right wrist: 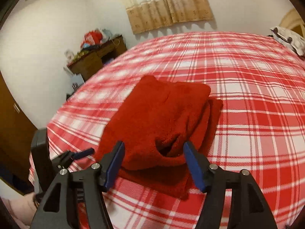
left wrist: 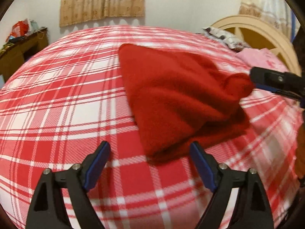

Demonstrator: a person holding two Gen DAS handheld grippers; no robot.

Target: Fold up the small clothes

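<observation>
Red fleece garment [right wrist: 158,118] lies folded in a thick bundle mid-bed on the red plaid bedsheet [left wrist: 57,99], one layer doubled over with a lower edge sticking out on the right in the right wrist view. Left gripper [left wrist: 150,152] jaws wide apart, nothing between the pads, near corner of the garment just ahead. Right gripper [right wrist: 153,153] jaws spread either side of the near fold, pads not pressing on cloth, so nothing is held. Looks like a release after a fold. To do it well: back both grippers straight off without snagging fleece, then press the top layer flat and square the protruding edge.
</observation>
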